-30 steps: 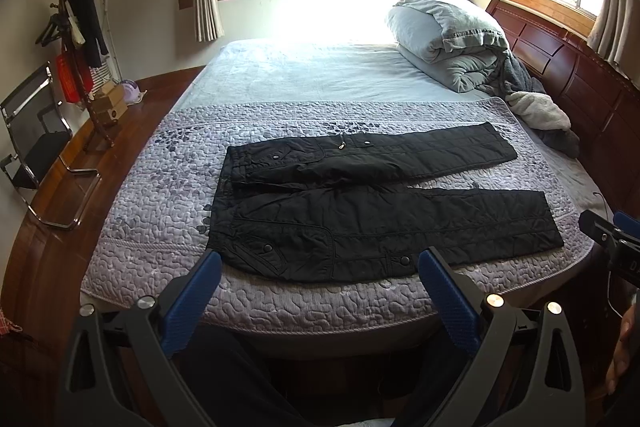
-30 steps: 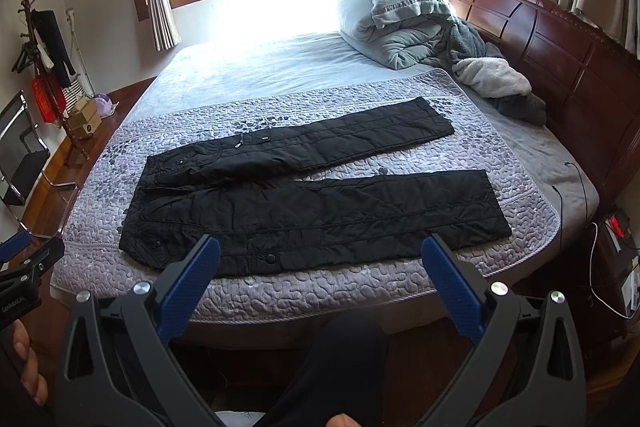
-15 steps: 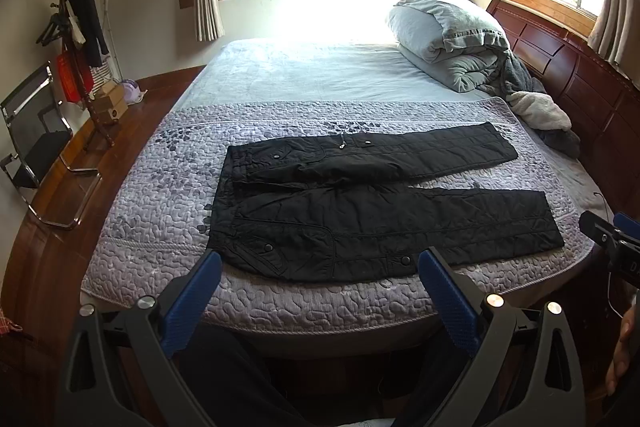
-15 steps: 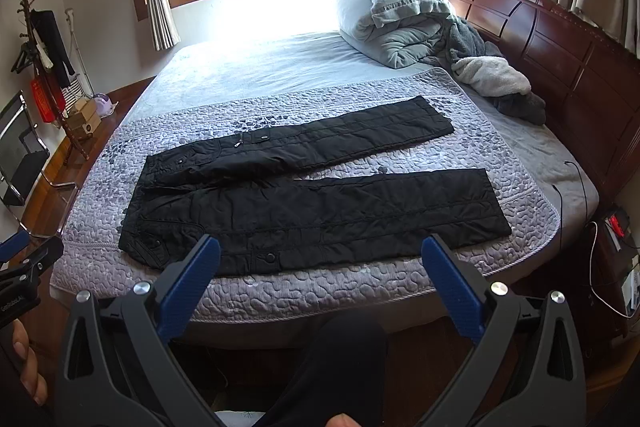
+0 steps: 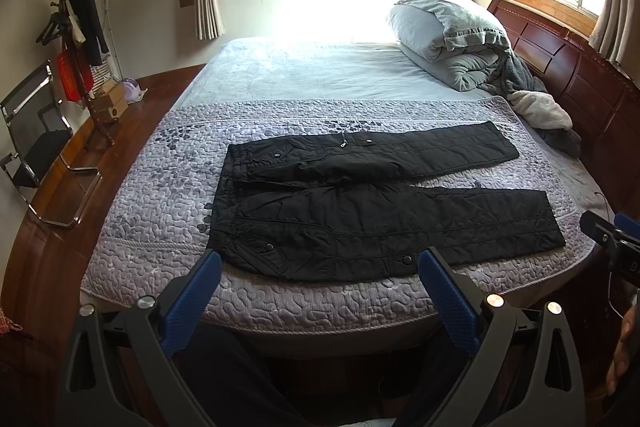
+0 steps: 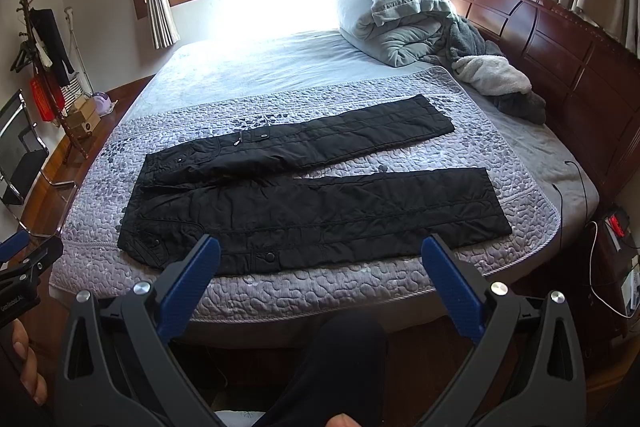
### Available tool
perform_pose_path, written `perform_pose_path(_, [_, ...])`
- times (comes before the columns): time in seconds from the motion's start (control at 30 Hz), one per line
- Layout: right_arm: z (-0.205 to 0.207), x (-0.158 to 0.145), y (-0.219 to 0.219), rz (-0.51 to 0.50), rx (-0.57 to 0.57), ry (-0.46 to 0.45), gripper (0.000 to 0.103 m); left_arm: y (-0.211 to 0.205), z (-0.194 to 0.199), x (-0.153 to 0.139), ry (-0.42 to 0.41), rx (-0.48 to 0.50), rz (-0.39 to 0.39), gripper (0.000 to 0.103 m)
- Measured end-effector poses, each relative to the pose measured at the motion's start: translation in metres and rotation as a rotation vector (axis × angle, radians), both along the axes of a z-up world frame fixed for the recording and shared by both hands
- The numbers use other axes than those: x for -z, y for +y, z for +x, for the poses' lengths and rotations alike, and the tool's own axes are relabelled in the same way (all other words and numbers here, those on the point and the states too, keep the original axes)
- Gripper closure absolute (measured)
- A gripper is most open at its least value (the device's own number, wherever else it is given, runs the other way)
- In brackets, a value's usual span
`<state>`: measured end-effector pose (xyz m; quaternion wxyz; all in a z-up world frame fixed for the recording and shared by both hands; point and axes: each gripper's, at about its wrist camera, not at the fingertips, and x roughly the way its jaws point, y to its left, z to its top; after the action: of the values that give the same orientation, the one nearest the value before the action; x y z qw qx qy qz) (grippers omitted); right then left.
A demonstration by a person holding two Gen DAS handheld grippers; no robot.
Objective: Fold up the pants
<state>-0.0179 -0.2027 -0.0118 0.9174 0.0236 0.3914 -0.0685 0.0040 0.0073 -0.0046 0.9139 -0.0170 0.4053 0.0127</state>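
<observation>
Black quilted pants (image 5: 360,223) (image 6: 304,203) lie flat on the purple quilted bedspread (image 5: 152,203) (image 6: 500,155), waistband to the left, both legs spread apart toward the right. My left gripper (image 5: 320,267) hovers open in front of the bed's near edge, below the waist and hip part of the pants, holding nothing. Over to the right, my right gripper (image 6: 320,251) is open too, short of the near leg, empty. Each gripper shows at the edge of the other's view.
A rolled grey duvet (image 5: 448,35) and loose blankets (image 6: 492,79) lie at the headboard (image 6: 560,39) on the right. A coat stand (image 5: 76,39) and metal chair (image 5: 36,135) stand on the wood floor at left. Cables and a power strip (image 6: 616,227) sit at right.
</observation>
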Motion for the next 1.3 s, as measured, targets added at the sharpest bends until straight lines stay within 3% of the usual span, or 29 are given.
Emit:
perform_pose_path(0.3, [0.009,0.008,-0.003,-0.019,0.004,-0.003,0.002,0.005,0.014,0.018,0.022,0.018,-0.004,0.004])
perform_pose_path(0.33, [0.015,0.013,-0.006,-0.019,-0.008,-0.02,0.002,0.008,0.019,0.026,0.037,0.067,-0.052,0.004])
perform_pose_path(0.4, [0.027,0.028,-0.019,0.039,-0.042,-0.016,0.002,0.023,0.033,0.057,0.11,0.22,-0.247,0.004])
perform_pose_path(0.43, [0.036,0.041,-0.029,0.1,-0.054,0.01,0.002,0.033,0.041,0.076,0.173,0.245,-0.341,0.004])
perform_pose_path(0.5, [0.054,0.068,-0.05,0.208,-0.047,0.073,0.002,0.064,0.051,0.116,0.252,0.197,-0.538,0.004])
perform_pose_path(0.57, [0.069,0.097,-0.07,0.269,-0.027,0.139,0.002,0.098,0.058,0.15,0.259,0.106,-0.634,0.004])
perform_pose_path(0.63, [0.08,0.124,-0.087,0.351,-0.008,0.191,0.002,0.127,0.066,0.173,0.237,0.033,-0.598,0.004])
perform_pose_path(0.7, [0.088,0.147,-0.1,0.41,0.005,0.213,0.002,0.157,0.081,0.197,0.295,-0.052,-0.574,0.004])
perform_pose_path(0.77, [0.098,0.17,-0.109,0.431,0.028,0.248,0.002,0.186,0.102,0.229,0.401,-0.13,-0.649,0.004])
perform_pose_path(0.8, [0.103,0.181,-0.111,0.442,0.031,0.263,0.002,0.201,0.111,0.246,0.414,-0.149,-0.688,0.004])
perform_pose_path(1.0, [0.123,0.24,-0.139,0.565,0.094,0.319,0.002,0.246,0.156,0.317,0.485,-0.326,-0.702,0.004])
perform_pose_path(1.07, [0.125,0.254,-0.151,0.623,0.114,0.32,0.003,0.252,0.162,0.326,0.494,-0.373,-0.732,0.004])
perform_pose_path(1.2, [0.123,0.274,-0.186,0.707,0.169,0.302,0.003,0.248,0.179,0.323,0.442,-0.329,-0.767,0.004])
perform_pose_path(1.3, [0.115,0.285,-0.227,0.779,0.243,0.268,0.003,0.245,0.188,0.336,0.46,-0.347,-0.778,0.004])
